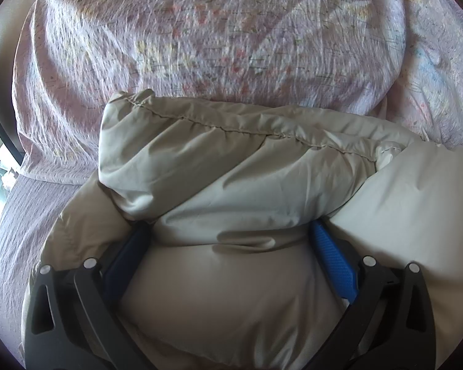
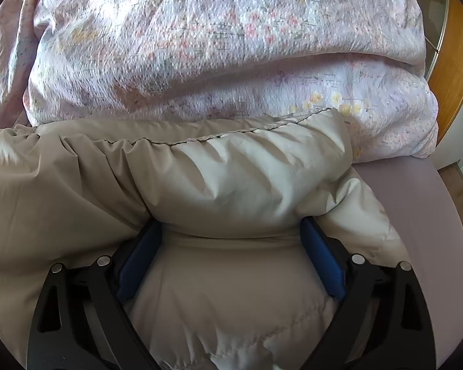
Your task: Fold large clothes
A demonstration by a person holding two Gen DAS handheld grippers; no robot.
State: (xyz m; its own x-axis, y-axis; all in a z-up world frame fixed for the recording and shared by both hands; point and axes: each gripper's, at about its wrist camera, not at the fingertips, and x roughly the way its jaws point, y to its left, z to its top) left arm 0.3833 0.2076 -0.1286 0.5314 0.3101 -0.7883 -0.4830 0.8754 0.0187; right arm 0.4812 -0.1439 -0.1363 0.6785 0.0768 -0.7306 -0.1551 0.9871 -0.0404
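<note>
We have a puffy beige padded jacket (image 1: pixel 231 166) lying on the bed (image 1: pixel 9 231), against the floral quilt (image 1: pixel 200 46) bunched behind it. Our left gripper (image 1: pixel 231 231) stands spread wide, a thick folded roll of the jacket bulging between its blue pads (image 1: pixel 333 259); our right gripper (image 2: pixel 231 228) is spread the same way around the roll. Neither is visibly clamped. We judge the jacket light, soft, springy and rather slick; holding at the stitched seam (image 2: pixel 200 138) should slip less.
</note>
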